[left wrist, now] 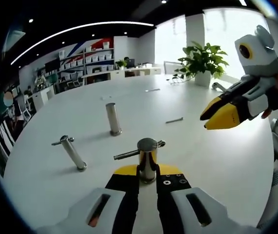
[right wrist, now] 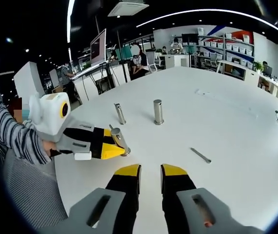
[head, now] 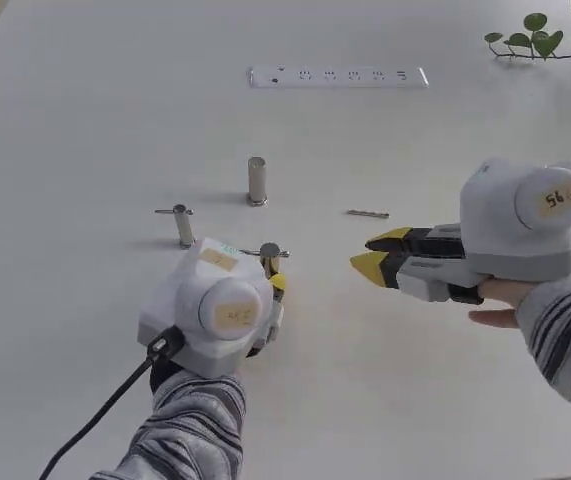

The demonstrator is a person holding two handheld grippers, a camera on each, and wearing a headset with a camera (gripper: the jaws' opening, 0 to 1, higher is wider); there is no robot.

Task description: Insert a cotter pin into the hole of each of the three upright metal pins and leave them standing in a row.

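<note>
Bare counter (head: 395, 370) lies free around your right tongs (head: 363, 252) and the loose cotter pin (head: 367, 213). Leftward, the rear pin (head: 256, 181), far-left pin (head: 184, 226) and your left tongs (head: 274, 277) on the near pin (head: 270, 250) block passage.

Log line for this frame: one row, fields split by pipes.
left gripper: shut on near pin, cottered | right gripper: open, empty | side pin: cottered | far pin: bare | loose cotter pin: on table

Right gripper (right wrist: 150, 173): jaws parted, nothing between. Left gripper (right wrist: 112, 143) at 10 o'clock, clamped on near pin (right wrist: 119, 138). Slim pin (right wrist: 120, 113) stands at 11, thick pin (right wrist: 157, 112) at 12. Loose cotter pin (right wrist: 200, 155) flat on table (right wrist: 226, 122), 2 o'clock.
</note>
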